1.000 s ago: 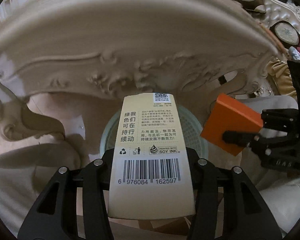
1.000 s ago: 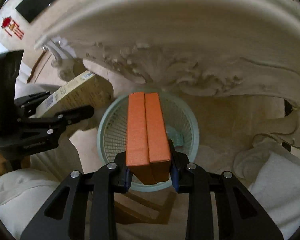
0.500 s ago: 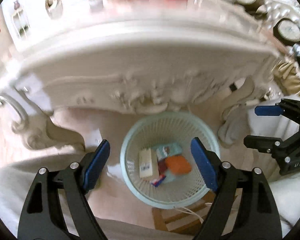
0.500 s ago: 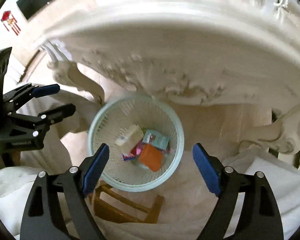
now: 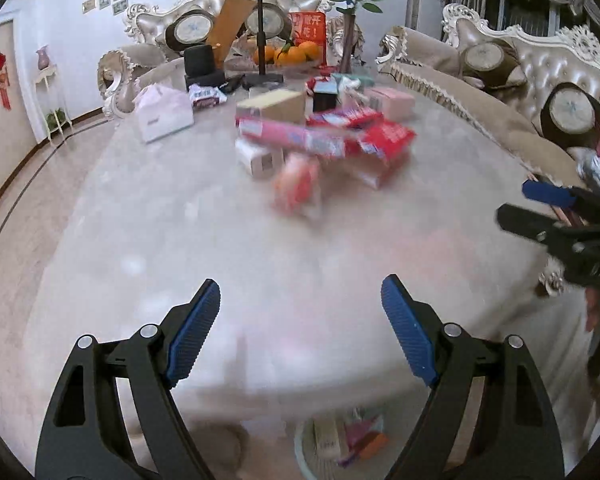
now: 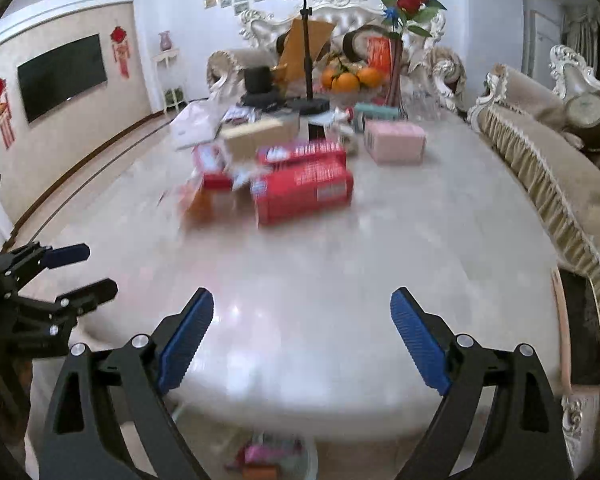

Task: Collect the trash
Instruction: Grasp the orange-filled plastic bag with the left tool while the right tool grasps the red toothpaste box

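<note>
The left gripper (image 5: 300, 328) stands wide with nothing between its jaws; the right gripper (image 6: 302, 338) is opening, also empty. Boxes (image 5: 332, 140) lie blurred at the upper middle on the table (image 5: 140, 220). The basket (image 5: 340, 444) with trash sits at the bottom edge.

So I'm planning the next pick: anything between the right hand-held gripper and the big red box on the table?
Nothing visible: bare table lies between the right hand-held gripper, jaws opening and empty, and the red box.
</note>
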Demonstrator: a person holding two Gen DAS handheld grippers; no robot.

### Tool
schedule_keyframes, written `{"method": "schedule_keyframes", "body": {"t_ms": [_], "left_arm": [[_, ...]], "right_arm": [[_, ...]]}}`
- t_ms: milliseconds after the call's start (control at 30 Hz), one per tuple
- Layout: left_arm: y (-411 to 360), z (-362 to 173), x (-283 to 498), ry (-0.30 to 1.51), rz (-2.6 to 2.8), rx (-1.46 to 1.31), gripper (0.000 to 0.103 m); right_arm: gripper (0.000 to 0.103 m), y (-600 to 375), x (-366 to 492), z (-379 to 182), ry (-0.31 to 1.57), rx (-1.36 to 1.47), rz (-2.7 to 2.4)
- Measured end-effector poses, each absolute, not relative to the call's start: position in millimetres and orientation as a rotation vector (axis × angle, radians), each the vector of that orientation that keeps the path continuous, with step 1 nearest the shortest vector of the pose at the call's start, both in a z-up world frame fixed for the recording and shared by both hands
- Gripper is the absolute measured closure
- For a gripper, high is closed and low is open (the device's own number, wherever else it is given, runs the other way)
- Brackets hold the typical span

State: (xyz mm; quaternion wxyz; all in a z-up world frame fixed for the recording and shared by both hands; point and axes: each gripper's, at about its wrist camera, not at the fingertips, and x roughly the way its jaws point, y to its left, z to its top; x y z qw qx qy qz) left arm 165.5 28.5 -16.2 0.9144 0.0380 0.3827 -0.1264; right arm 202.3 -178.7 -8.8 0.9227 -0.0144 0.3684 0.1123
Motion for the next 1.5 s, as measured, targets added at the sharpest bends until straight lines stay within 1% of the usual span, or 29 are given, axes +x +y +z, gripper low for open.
{"method": "schedule_keyframes", "body": {"t_ms": [133, 300, 633, 1067, 1233, 1400, 1500], "left_arm": [[20, -19, 211, 0.798, -0.272, 0.078, 0.022], [12, -24, 232, 0.822, -0.259, 0.131, 0.022], [8, -31, 256, 0.874, -0.277, 0.115, 0.022], [-1, -39, 267, 0.901, -0.275, 0.108, 0.022], [-5, -43, 271, 0.909, -0.248, 0.137, 0.022], [-6, -47, 278, 0.924, -0.254, 0.146, 0.022], [-4, -48, 281, 0.921, -0.271, 0.123, 0.022]], "right_arm": [[0.017, -164, 239, -21, 0.799, -0.039, 0.223], [0.017, -151, 257, -26, 0.806, -0.073, 0.211], [0.017, -140, 292, -37, 0.853, -0.103, 0.201], [0.017, -202, 299, -33, 0.882, -0.027, 0.051], [0.017, -218, 293, -29, 0.888, -0.062, -0.072], [0.017, -209, 286, -22, 0.878, 0.033, 0.070], [0.017, -192, 289, -23, 0.882, 0.011, 0.124]]}}
